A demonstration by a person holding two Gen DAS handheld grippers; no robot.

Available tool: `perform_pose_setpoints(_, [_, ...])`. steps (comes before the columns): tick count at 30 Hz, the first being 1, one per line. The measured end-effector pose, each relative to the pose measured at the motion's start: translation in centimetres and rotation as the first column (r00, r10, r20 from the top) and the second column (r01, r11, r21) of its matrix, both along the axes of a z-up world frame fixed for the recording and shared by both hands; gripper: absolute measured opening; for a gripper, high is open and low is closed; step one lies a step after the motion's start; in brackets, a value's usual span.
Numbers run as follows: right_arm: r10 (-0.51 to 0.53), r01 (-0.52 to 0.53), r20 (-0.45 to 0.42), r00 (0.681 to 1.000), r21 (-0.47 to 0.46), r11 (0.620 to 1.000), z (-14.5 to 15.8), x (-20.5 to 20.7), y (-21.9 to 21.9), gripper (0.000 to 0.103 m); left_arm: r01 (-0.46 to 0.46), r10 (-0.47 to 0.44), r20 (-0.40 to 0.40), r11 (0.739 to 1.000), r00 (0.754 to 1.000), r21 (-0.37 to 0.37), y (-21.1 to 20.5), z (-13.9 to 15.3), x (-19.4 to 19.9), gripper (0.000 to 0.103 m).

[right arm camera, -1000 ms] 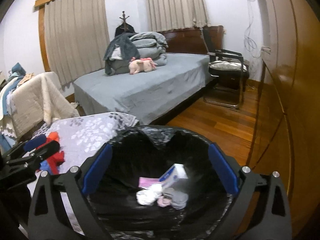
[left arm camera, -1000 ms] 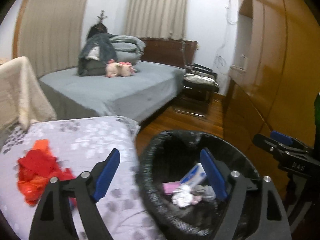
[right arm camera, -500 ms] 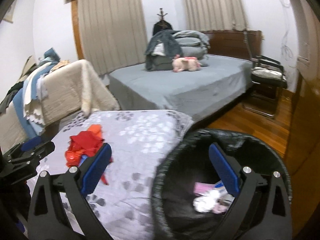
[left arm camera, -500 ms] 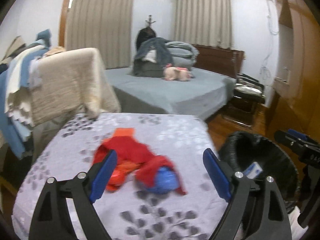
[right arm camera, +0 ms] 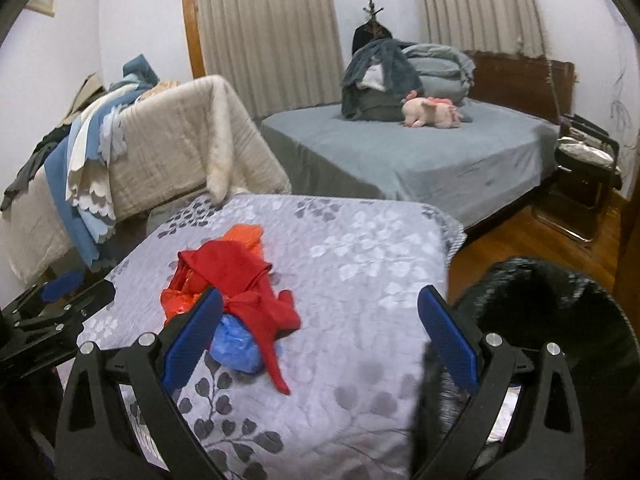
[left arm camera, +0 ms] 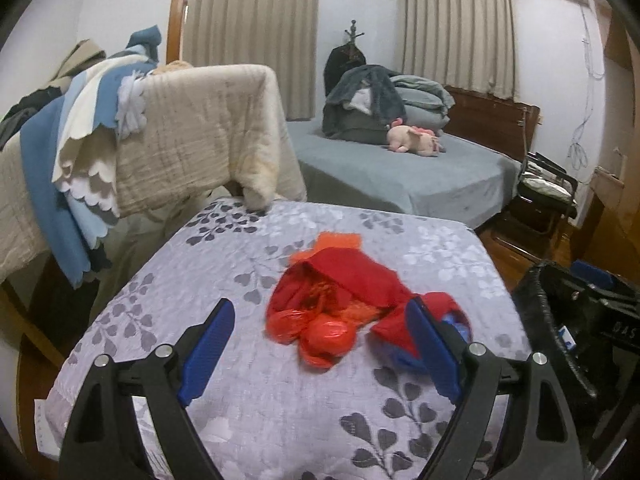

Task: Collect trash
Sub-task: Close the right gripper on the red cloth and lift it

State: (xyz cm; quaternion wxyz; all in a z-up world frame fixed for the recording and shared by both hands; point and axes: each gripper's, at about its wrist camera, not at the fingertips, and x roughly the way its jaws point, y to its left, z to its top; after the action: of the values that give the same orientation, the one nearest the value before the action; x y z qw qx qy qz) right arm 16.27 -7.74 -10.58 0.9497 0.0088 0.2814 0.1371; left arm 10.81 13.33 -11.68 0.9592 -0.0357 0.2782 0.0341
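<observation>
Your left claw (left arm camera: 320,344) gapes wide, empty; the red bags (left arm camera: 320,320) lie between its tips at 12 o'clock. Your right claw (right arm camera: 320,328), wide and empty, has them (right arm camera: 224,280) at 10; bin (right arm camera: 560,312) at 2.

Under my fingers lies a grey quilt (left arm camera: 304,392) with leaf pattern. Far ahead of them is a bed (left arm camera: 404,176) with a pink toy (left arm camera: 414,141) beside folded blankets (left arm camera: 416,100). Left of my fingers hang towels (left arm camera: 168,136).

The blue bag (left arm camera: 456,326) is mostly hidden behind the left gripper's finger (left arm camera: 430,350); the bin (right arm camera: 560,312) (black-lined) is cut off by the frame edge, its contents unseen.
</observation>
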Motion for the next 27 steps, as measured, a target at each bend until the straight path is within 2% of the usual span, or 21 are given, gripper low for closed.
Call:
perform_pose_setpoints(3, [0.021, -0.021, -0.020, 1.000, -0.003, 1.000, -0.9, 1.2, 1.5, 0.092, -0.011, 0.011, -0.002, 1.000, 1.000, 0.004, 0.5, -0.4, 0.4, 0.085])
perform_pose_setpoints(5, [0.036, -0.036, -0.035, 0.999, -0.003, 0.999, -1.3, 2.0, 2.2, 0.086, -0.017, 0.017, -0.004, 1.000, 1.000, 0.008, 0.8, -0.7, 0.9, 0.084])
perform_pose_setpoints(18, [0.112, -0.116, -0.143, 0.983, -0.018, 0.993, -4.6, 5.6, 6.5, 0.074, -0.035, 0.035, -0.030, 0.999, 0.999, 0.003, 2.4, -2.5, 2.9, 0.082])
perform_pose_setpoints(24, [0.155, -0.161, -0.189, 0.970, -0.015, 0.987, -5.8, 6.2, 7.3, 0.056, -0.037, 0.036, -0.035, 0.999, 0.999, -0.006, 2.6, -2.7, 3.3, 0.082])
perform_pose_setpoints(27, [0.180, -0.186, -0.208, 0.962, -0.008, 0.983, -6.1, 6.3, 7.6, 0.040, -0.036, 0.036, -0.038, 0.999, 0.999, -0.012, 2.7, -2.9, 3.6, 0.082])
